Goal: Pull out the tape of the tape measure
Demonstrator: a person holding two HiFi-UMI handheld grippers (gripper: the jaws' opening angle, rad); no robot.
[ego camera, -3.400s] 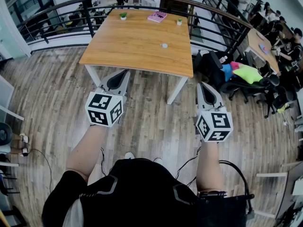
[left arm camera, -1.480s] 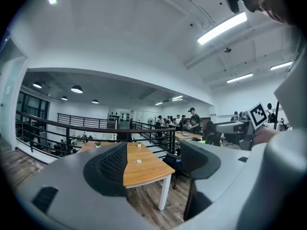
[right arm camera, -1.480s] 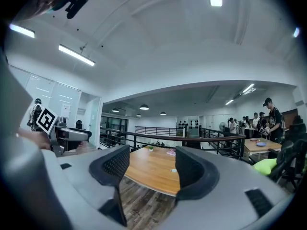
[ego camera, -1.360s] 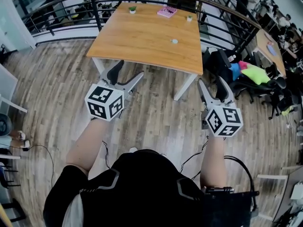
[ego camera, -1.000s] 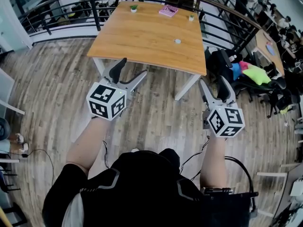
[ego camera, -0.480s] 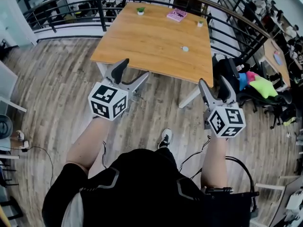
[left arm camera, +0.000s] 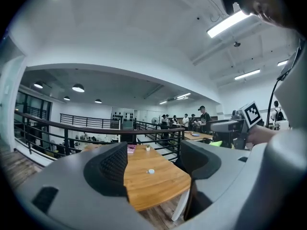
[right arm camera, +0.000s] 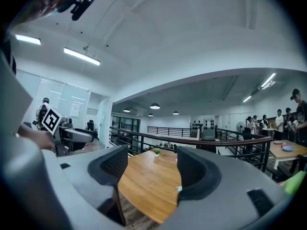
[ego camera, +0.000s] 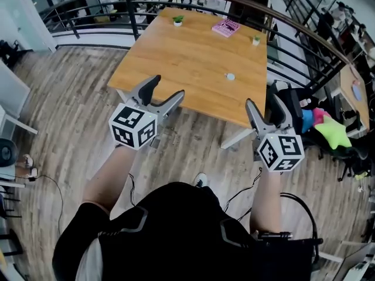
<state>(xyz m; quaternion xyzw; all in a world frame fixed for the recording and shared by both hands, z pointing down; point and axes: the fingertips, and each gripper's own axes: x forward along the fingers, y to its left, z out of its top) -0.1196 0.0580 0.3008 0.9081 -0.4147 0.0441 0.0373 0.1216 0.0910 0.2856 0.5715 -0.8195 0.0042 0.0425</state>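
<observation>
Closer now than in the earlier pictures, the wooden worktop [ego camera: 187,57] has its near edge just ahead of both tools, because the person has walked up to it, and the jaws stand wider apart than at the start. The left hand-held gripper [ego camera: 166,88] and the right hand-held gripper [ego camera: 261,102] are both released and empty. They are held level before the body and aimed at the worktop, I judge in readiness for a reach. The tape measure [ego camera: 230,76], as I take the small round pale disc to be, lies alone on the smooth honey-coloured boards, well apart from both grippers and nearer to the right one. The pads [left arm camera: 112,169] are dark and ribbed, in grey plastic shells. A flat pink book [ego camera: 225,27] and two small potted plants [ego camera: 177,20] stand near the far edge, out of the way.
</observation>
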